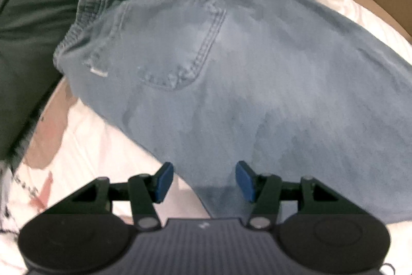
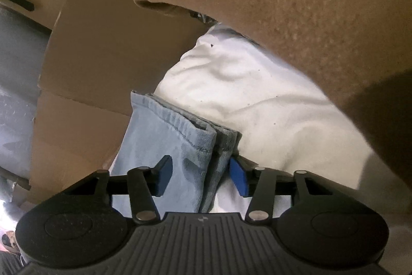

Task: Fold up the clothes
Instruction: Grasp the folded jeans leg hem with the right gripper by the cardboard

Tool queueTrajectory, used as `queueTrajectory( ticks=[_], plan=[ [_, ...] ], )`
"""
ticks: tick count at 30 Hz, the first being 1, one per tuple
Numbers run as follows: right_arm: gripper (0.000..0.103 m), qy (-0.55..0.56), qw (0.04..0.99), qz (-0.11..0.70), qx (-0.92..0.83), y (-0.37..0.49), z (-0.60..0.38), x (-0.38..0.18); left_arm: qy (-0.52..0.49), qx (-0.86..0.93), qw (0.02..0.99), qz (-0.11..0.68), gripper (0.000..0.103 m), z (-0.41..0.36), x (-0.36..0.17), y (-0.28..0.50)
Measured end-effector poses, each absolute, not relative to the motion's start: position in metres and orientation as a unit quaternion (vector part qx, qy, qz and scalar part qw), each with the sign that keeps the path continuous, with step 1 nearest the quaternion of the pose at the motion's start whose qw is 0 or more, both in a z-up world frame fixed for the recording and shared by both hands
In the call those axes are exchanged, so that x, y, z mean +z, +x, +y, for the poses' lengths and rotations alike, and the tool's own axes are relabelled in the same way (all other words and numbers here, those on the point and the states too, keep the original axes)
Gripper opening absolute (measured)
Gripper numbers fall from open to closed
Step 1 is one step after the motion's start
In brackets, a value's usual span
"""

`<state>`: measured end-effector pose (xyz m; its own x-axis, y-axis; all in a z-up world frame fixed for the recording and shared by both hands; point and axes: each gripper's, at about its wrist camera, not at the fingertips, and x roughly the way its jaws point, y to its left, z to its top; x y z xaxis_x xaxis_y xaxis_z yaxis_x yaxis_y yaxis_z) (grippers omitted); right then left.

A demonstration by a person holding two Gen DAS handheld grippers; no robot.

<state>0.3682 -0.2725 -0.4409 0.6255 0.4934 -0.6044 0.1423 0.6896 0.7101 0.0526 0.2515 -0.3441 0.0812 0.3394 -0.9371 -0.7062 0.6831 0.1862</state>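
On white bedding (image 1: 85, 135), 1 pair of jeans (image 1: 231, 74) lies between 2 hand-held grippers (image 1: 203, 182) (image 2: 200, 175), jaws apart.

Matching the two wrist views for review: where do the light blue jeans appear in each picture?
Left wrist: the jeans fill the centre and right, back pocket and waistband upper left, fabric running down between the left gripper fingers.
Right wrist: only the stacked hem ends show, lower centre, lying between the right gripper fingers.
Shared landmark: the white bedding under the jeans; brown cardboard borders it in both.
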Motion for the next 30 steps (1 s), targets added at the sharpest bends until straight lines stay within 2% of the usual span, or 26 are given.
queueTrajectory(
  ticks=[1, 2, 3, 4, 9, 12, 13, 14, 15, 30],
  plan=[
    [0.050, 0.387, 0.815, 0.418, 0.106, 0.368, -0.274, -0.442, -0.163, 0.366, 0.716, 0.571, 0.057, 0.251, -0.345, 0.051],
    [0.035, 0.394, 0.812, 0.418, 0.104, 0.368, -0.275, -0.443, -0.166, 0.368, 0.715, 0.571, 0.057, 0.251, -0.346, 0.050],
    [0.016, 0.398, 0.809, 0.419, 0.104, 0.368, -0.276, -0.443, -0.169, 0.370, 0.714, 0.570, 0.057, 0.251, -0.346, 0.048],
    [0.012, 0.403, 0.808, 0.416, 0.108, 0.367, -0.278, -0.443, -0.171, 0.371, 0.713, 0.570, 0.057, 0.251, -0.347, 0.048],
    [0.012, 0.427, 0.803, 0.393, 0.134, 0.359, -0.281, -0.436, -0.177, 0.375, 0.711, 0.567, 0.057, 0.252, -0.347, 0.046],
    [0.018, 0.442, 0.791, 0.403, 0.129, 0.361, -0.282, -0.443, -0.184, 0.378, 0.709, 0.566, 0.057, 0.251, -0.348, 0.046],
    [0.022, 0.444, 0.788, 0.407, 0.126, 0.361, -0.282, -0.446, -0.185, 0.378, 0.709, 0.566, 0.057, 0.251, -0.348, 0.045],
    [0.031, 0.447, 0.784, 0.411, 0.127, 0.361, -0.281, -0.449, -0.187, 0.378, 0.709, 0.565, 0.057, 0.252, -0.348, 0.045],
    [0.032, 0.450, 0.780, 0.415, 0.128, 0.361, -0.281, -0.452, -0.189, 0.378, 0.709, 0.565, 0.057, 0.252, -0.348, 0.044],
    [0.035, 0.443, 0.773, 0.432, 0.141, 0.369, -0.257, -0.465, -0.247, 0.414, 0.688, 0.542, 0.059, 0.253, -0.349, 0.037]
  ],
)
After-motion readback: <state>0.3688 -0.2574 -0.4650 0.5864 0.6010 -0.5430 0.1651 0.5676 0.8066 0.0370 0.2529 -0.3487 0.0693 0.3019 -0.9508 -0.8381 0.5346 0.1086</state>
